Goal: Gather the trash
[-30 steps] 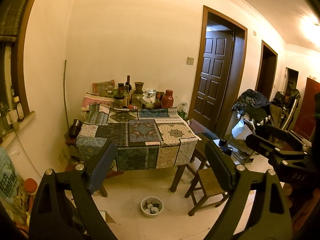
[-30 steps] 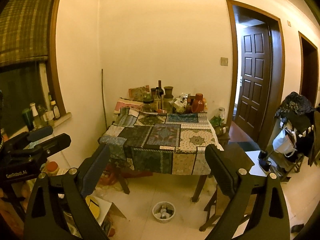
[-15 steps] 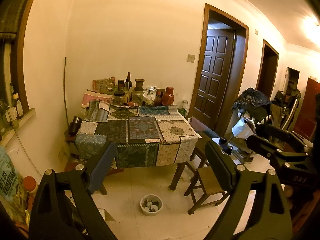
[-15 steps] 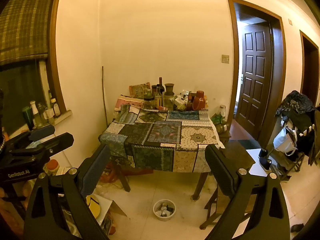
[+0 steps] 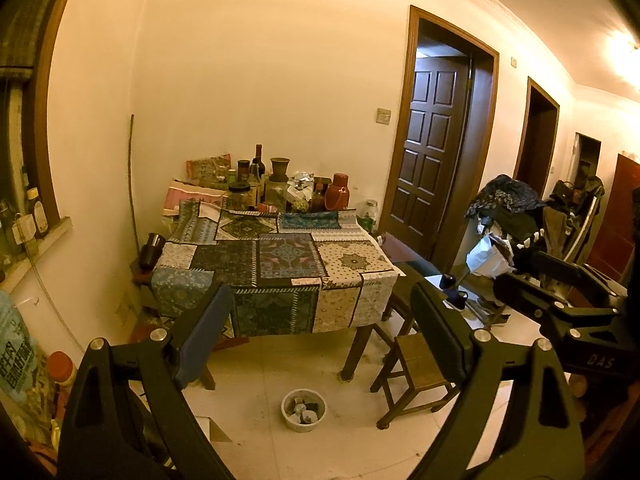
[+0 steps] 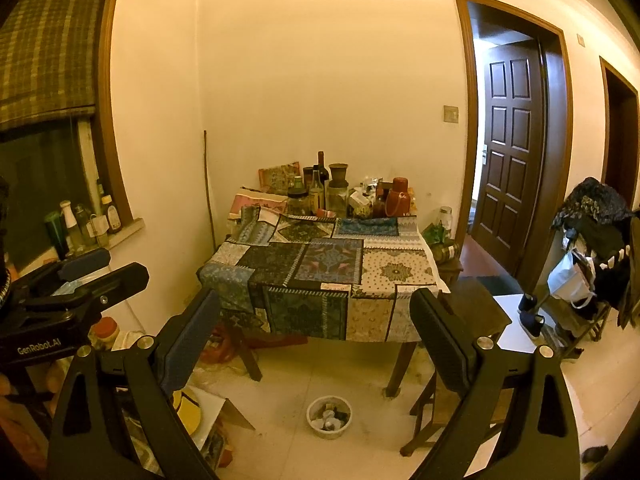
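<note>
A small white bowl of scraps [image 5: 303, 410] sits on the floor in front of the table; it also shows in the right wrist view [image 6: 329, 416]. The table [image 5: 276, 280] carries a patchwork cloth, with bottles, jars and crumpled wrappers [image 5: 302, 188] at its far edge. My left gripper [image 5: 320, 336] is open and empty, held high and well back from the table. My right gripper [image 6: 316, 340] is open and empty too. Each gripper shows at the side of the other's view: the right one [image 5: 568, 304] and the left one [image 6: 72, 280].
A wooden stool [image 5: 416, 376] stands right of the table. A clothes rack [image 5: 508, 216] and an open door [image 5: 432, 152] are at the right. Bottles line the window sill [image 6: 84, 220]. Cardboard and bags [image 6: 200, 412] lie on the floor at the left.
Both views have tipped down slightly and drawn back a little; the table sits lower in frame. Both grippers stay open.
</note>
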A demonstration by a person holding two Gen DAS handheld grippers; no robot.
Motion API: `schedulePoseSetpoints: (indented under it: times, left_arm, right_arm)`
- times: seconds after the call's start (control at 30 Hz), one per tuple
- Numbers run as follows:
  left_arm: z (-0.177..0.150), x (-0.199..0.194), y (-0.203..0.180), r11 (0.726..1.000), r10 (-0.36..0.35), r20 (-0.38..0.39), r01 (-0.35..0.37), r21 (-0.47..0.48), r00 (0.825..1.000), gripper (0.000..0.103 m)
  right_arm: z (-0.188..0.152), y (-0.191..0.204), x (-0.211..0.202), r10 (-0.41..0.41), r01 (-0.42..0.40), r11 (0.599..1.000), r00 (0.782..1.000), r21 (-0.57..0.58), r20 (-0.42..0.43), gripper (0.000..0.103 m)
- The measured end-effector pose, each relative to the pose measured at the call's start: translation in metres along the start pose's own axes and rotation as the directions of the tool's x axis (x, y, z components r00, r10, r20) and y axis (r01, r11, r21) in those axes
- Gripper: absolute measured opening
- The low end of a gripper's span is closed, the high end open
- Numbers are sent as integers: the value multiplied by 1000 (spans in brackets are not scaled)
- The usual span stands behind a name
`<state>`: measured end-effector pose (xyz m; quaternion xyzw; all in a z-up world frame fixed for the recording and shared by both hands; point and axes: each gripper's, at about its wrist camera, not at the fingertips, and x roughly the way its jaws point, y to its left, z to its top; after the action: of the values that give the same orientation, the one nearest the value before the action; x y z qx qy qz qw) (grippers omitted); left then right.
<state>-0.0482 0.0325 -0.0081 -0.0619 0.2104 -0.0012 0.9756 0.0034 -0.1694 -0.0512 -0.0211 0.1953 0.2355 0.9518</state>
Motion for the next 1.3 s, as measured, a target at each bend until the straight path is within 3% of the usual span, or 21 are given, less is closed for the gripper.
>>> schedulePoseSetpoints:
  times: [0.37,1.3]
  left_arm:
    - [2,5,0,1000,15,7,-15,-7,1000,98]
    - [3,18,-7,1000,-9,-13,9,-14,1000,99]
  right_arm:
    - [-1,0,0,2,-2,1000,1000,2,-2,95]
    - [-3,-3,0,5,-5,1000,1000,5,-11,95]
